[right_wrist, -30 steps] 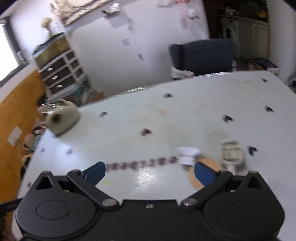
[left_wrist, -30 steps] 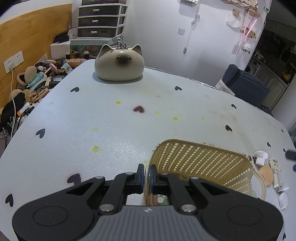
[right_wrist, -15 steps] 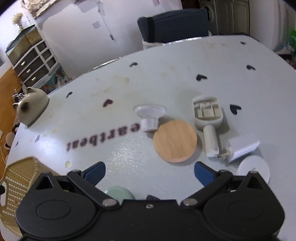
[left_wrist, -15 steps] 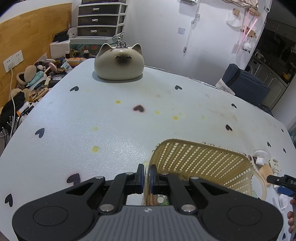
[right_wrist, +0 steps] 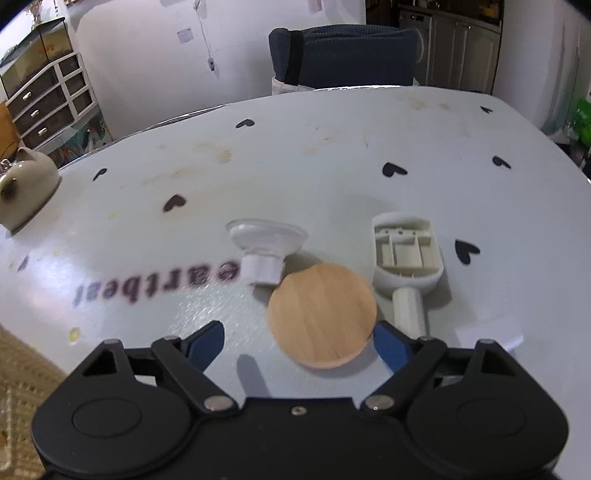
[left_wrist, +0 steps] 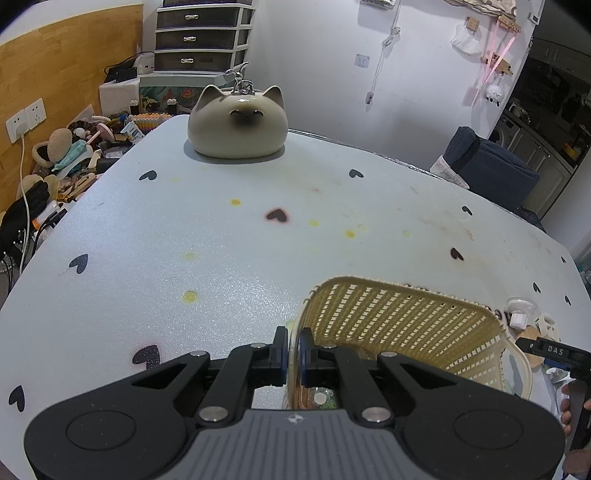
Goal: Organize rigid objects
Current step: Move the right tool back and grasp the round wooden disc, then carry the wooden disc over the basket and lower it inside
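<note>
My left gripper [left_wrist: 291,350] is shut on the near rim of a woven yellow basket [left_wrist: 402,321] that stands on the white table. My right gripper [right_wrist: 299,341] is open and empty, low over a round wooden disc [right_wrist: 321,314] that lies between its fingers. A white suction cup [right_wrist: 266,247] lies just beyond the disc. A white plastic scoop-like part [right_wrist: 406,258] lies to the disc's right. The right gripper [left_wrist: 550,350] also shows at the right edge of the left wrist view, beside the basket. A corner of the basket [right_wrist: 22,373] shows at the left of the right wrist view.
A beige cat-shaped ceramic [left_wrist: 238,123] stands at the table's far edge. A white flat piece [right_wrist: 491,334] lies right of the scoop's handle. A dark blue chair [right_wrist: 343,55] stands beyond the table. Clutter and drawers [left_wrist: 201,35] lie off the left side.
My right gripper has swung round and come down close to the wooden disc, which now lies between its open fingers. My left gripper stays shut on the basket rim.
</note>
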### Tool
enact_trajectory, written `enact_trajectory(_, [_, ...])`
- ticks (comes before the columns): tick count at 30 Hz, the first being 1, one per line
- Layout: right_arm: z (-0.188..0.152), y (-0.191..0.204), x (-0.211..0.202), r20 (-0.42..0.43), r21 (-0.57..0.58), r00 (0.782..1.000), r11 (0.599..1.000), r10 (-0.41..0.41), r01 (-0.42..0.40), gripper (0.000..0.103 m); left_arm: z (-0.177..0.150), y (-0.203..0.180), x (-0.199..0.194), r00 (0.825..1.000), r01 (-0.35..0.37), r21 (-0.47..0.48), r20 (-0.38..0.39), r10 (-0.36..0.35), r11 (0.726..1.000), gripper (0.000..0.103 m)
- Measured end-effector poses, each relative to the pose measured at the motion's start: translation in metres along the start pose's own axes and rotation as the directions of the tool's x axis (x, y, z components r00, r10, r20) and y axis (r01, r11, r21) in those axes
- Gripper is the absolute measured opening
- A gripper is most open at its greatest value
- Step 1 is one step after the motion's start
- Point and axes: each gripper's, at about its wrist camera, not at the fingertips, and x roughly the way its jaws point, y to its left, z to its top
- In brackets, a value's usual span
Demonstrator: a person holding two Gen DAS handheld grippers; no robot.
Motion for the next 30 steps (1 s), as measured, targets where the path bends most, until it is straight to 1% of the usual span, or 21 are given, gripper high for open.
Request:
enact_trajectory(8, [0.010,-0.010,0.013,-0.006,-0.007,0.999,0.999,-0.031,0.031,0.074,0.001,0.000,0.001,1.000,0.000,0.009,-0.006,0.000,1.000,0.006])
enact_trajectory(10, [0.010,-0.010,0.013,-0.008,-0.018,0.999,0.999,-0.036,0.036,0.072,0.000,0.000,0.001,1.000,-0.001,0.013,-0.009,0.001,1.000,0.006])
enact_trajectory(11, [0.010,-0.009,0.012,-0.010,-0.019,0.999,0.999,-0.036,0.036,0.069,0.001,0.000,0.002,1.000,0.000,0.016,-0.011,0.001,1.000,0.006])
enact_trajectory(18, [-0.003,-0.002,0.001,-0.028,-0.006,0.999,0.999,-0.040,0.039,0.068,0.002,0.000,0.003,1.000,0.012,0.035,-0.017,-0.011,0.999,0.005])
enact_trajectory(23, [-0.017,0.001,-0.011,-0.038,0.027,0.999,0.999,-0.016,0.017,0.068,0.003,0.002,0.004,1.000,0.023,0.044,-0.021,-0.022,0.999,0.005])
enact_trajectory(27, [-0.023,0.001,-0.022,-0.031,0.049,0.999,0.999,-0.010,0.011,0.068,0.002,0.002,0.003,0.999,0.029,0.042,-0.022,-0.028,0.999,0.004])
enact_trajectory(30, [-0.021,0.002,-0.037,-0.012,0.060,1.000,0.998,0.010,-0.009,0.068,0.003,0.003,0.003,0.999,0.030,0.039,-0.025,-0.029,0.999,0.004])
